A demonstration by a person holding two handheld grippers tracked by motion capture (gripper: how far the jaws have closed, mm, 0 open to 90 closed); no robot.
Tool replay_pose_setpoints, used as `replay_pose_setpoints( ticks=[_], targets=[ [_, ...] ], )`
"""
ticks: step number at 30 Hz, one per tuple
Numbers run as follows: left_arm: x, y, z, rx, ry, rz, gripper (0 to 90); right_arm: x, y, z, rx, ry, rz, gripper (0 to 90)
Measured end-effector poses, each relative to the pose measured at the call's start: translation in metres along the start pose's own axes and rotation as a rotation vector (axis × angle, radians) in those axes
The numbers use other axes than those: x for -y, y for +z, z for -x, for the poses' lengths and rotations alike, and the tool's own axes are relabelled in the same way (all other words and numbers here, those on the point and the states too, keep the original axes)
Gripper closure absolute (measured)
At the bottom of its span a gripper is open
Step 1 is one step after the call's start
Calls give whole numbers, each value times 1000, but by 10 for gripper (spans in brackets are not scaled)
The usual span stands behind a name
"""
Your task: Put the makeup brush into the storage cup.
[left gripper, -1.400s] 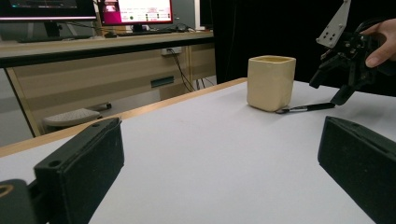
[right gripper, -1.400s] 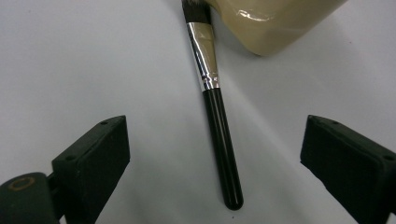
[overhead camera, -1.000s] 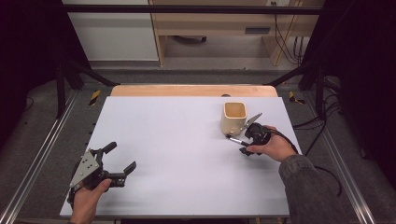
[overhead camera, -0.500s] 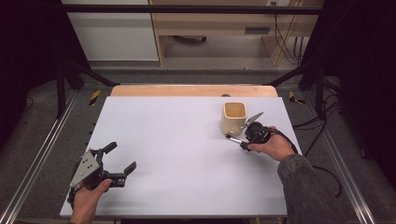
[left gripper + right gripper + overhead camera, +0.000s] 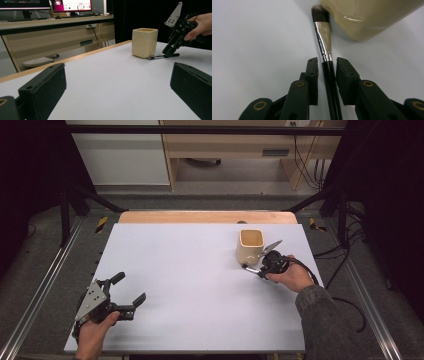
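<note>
Brush (image 5: 323, 37) lies on table (image 5: 200, 270), tip beside cup (image 5: 250, 245).

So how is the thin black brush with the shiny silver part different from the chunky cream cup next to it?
The black-handled brush lies flat on the white table; the cream glazed cup stands upright. The brush is long and thin, the cup squat and squarish. The brush runs between the right gripper's jaws, which have just been closing around it; nothing holds the cup. Both rest on the table, and the bristle tip lies right at the cup's base.
</note>
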State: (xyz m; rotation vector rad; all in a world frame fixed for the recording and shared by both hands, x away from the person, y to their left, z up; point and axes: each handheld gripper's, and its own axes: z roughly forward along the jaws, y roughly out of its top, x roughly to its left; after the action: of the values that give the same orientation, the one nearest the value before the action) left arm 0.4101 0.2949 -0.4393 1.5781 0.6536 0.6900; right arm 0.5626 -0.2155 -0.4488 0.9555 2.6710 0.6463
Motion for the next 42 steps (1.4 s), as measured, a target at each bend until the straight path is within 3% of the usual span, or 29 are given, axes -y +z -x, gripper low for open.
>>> replay_pose_setpoints(
  ticks=[20,42],
  targets=[
    [0,0,1,0,3,-2,0,0,4,-2,-5,-14,-34,784],
    [0,0,0,0,3,0,0,-1,4,-6,0,-5,-62,793]
  ],
)
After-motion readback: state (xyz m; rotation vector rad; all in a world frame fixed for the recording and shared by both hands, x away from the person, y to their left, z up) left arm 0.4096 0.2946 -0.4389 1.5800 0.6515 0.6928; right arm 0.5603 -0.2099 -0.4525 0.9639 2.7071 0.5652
